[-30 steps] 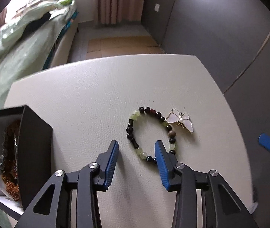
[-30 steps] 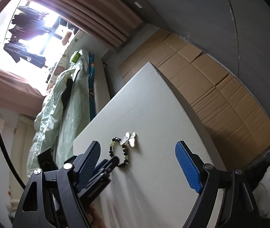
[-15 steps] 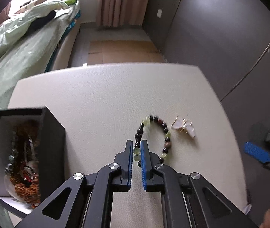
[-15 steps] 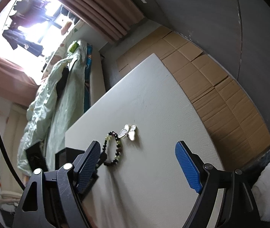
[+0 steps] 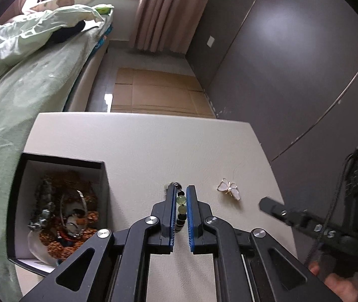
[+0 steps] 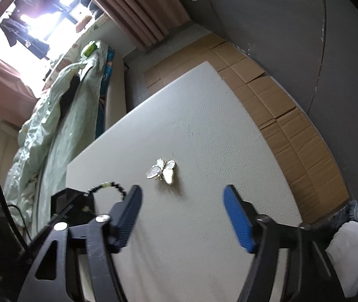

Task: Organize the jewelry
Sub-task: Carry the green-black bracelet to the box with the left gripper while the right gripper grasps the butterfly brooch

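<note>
My left gripper [image 5: 180, 191] is shut on the beaded bracelet [image 5: 181, 207] of green and black beads, lifted off the white table [image 5: 141, 146]. In the right wrist view the bracelet [image 6: 108, 187] hangs as a loop at the left. A white butterfly brooch [image 5: 229, 188] lies on the table to the right of it. My right gripper [image 6: 182, 201] hovers just short of the butterfly brooch [image 6: 162, 171]; its jaws are closing with nothing between them. An open black box [image 5: 60, 209] full of jewelry stands at the left.
A bed with a green cover [image 5: 28, 80] runs along the table's left side. Cardboard sheets [image 5: 153, 93] cover the floor beyond the table. A dark grey wall [image 5: 292, 63] stands at the right. A hand [image 5: 337, 284] holds the right gripper's handle.
My left gripper shut on the bracelet and lifted it off the table, away from the brooch. My right gripper came closer to the brooch and its jaws narrowed.
</note>
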A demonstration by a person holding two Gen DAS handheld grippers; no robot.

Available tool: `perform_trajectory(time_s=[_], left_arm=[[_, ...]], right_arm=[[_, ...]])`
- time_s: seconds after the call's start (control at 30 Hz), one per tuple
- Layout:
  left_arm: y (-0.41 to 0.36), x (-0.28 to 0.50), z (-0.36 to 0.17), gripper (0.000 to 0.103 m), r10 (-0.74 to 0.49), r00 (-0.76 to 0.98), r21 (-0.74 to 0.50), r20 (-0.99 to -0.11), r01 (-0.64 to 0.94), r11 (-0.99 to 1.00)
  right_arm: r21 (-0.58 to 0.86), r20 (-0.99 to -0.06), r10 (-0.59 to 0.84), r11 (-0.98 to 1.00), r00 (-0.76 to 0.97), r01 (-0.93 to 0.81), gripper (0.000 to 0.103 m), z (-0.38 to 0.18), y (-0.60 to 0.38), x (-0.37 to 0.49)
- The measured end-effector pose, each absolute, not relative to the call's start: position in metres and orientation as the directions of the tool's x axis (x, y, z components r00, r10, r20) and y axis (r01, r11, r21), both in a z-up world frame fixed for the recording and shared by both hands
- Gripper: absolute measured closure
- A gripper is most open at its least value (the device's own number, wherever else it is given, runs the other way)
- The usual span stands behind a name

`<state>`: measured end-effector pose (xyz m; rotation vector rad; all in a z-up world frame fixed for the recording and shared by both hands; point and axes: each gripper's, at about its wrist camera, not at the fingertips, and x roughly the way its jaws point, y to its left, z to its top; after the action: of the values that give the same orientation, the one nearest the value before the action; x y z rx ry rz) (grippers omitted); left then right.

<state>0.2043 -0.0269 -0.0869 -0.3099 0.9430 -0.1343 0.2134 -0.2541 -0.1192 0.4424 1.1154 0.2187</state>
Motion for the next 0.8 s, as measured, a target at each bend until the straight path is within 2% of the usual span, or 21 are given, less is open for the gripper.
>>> perform_trajectory(time_s=[0.13,0.47,0.77,0.8], left_arm=[[-0.020,0.199,-0.079,0.095,-0.249,0.600,-0.329,-0.760,-0.025,0.944],[0.006,0.186,-0.064,0.095,-0.251,0.640,-0.368,-0.726,-0.053,0.928],[0.025,0.182,-0.058,0.095,-0.265,0.660,-0.407,-0.702,-0.067,0.911],[0.027,0.182,-0.058,0.095,-0.266,0.663,-0.409,-0.700,-0.066,0.910]], right_arm=[[0.513,-0.791,0.460,0.858,0.403,0.029,0.065,-0.126,-0.250,0.215],[0.606,-0.744,0.563,0.795,0.360,0.011,0.064,-0.137,-0.227,0.220],[0.572,-0.776,0.532,0.820,0.340,0.022,0.064,-0.154,-0.208,0.232],[0.571,-0.774,0.528,0.821,0.350,0.024,0.059,-0.153,-0.209,0.233]])
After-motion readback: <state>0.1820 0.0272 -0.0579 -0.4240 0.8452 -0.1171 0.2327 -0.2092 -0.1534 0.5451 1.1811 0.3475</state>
